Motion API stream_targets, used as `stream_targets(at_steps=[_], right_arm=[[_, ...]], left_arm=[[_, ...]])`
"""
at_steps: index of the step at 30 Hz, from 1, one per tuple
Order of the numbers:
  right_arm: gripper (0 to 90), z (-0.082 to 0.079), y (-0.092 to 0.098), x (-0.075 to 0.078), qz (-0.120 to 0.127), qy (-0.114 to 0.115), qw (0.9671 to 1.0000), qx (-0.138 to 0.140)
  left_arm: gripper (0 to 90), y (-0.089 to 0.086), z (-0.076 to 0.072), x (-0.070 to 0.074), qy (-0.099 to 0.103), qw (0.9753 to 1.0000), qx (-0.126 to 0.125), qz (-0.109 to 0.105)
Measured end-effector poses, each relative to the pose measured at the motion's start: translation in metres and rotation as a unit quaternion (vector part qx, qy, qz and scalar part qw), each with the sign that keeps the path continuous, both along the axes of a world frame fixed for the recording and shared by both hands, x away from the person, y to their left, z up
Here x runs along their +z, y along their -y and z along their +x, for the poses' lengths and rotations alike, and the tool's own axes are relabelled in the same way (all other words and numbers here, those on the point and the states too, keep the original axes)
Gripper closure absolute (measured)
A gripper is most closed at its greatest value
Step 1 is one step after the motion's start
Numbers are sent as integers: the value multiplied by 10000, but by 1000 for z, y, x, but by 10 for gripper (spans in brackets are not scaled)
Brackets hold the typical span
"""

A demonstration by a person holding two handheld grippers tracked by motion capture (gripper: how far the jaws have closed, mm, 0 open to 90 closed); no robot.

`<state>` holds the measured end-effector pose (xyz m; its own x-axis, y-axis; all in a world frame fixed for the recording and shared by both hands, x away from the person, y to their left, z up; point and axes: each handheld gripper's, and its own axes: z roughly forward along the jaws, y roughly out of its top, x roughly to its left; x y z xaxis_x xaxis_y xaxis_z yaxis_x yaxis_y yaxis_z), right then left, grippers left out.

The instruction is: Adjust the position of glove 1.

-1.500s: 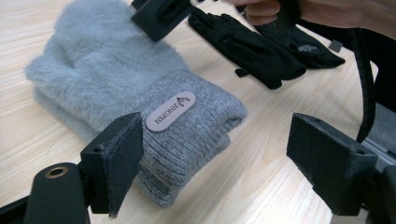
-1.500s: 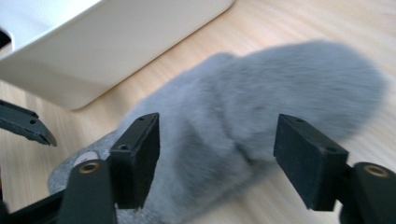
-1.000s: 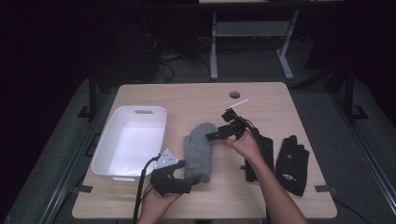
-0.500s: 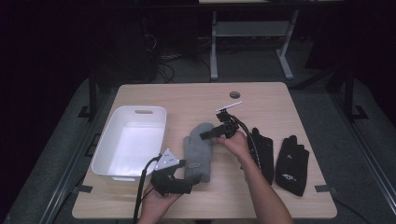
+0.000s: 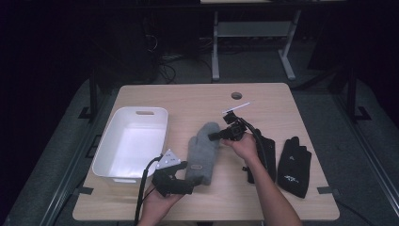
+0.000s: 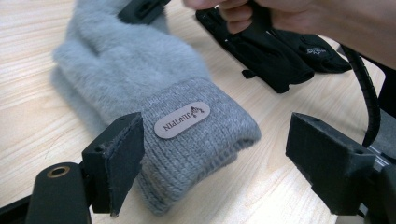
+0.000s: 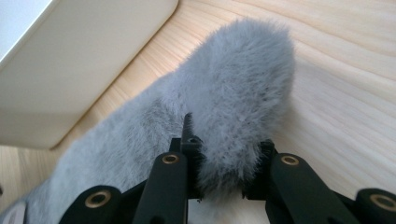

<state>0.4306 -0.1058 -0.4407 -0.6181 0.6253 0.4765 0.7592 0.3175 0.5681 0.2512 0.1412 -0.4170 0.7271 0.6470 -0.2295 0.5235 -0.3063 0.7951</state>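
Mitten (image 5: 203,149), grey and fluffy, lies mid-table just right of the white bin (image 5: 113,165), its long axis running from cuff at six o'clock to tip at twelve. My right gripper (image 7: 223,184) pinches the fuzzy tip end. My left gripper (image 6: 210,158) stands wide, jaws either side of the cuff without touching it, so it is the nearer one for the cuff. Black gloves (image 5: 294,165) lie at three o'clock.
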Motion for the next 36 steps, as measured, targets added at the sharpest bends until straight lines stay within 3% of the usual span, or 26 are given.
stream_targets(at_steps=[13,19,21,22,25,26,29,30,31,36], right_arm=[[756,-22,42,14,-338,349,9988,-39],[755,-25,48,10,-417,399,9983,-70],[754,-25,47,9,-441,443,9980,-66],[754,-25,46,8,-520,471,9975,-51],[753,-25,46,7,-539,486,9974,-33],[753,-25,46,6,-536,489,9974,-38],[752,-27,47,4,-518,494,9974,-52],[752,-27,47,4,-518,494,9974,-52],[752,-28,48,2,-521,488,9974,-73],[751,-29,48,2,-537,495,9973,-62]], left_arm=[[196,18,13,3,-290,9996,10,25],[189,21,31,6,-634,9978,203,28],[190,21,38,4,-883,9957,285,-19],[196,20,43,2,-1090,9935,337,-42],[216,19,46,0,-1161,9926,354,-14],[216,20,47,-2,-1187,9920,418,85],[223,21,53,-8,-1476,9882,375,144],[223,21,53,-8,-1476,9882,375,144],[222,23,55,-12,-1645,9855,393,124],[207,26,60,-19,-1945,9799,394,199]])
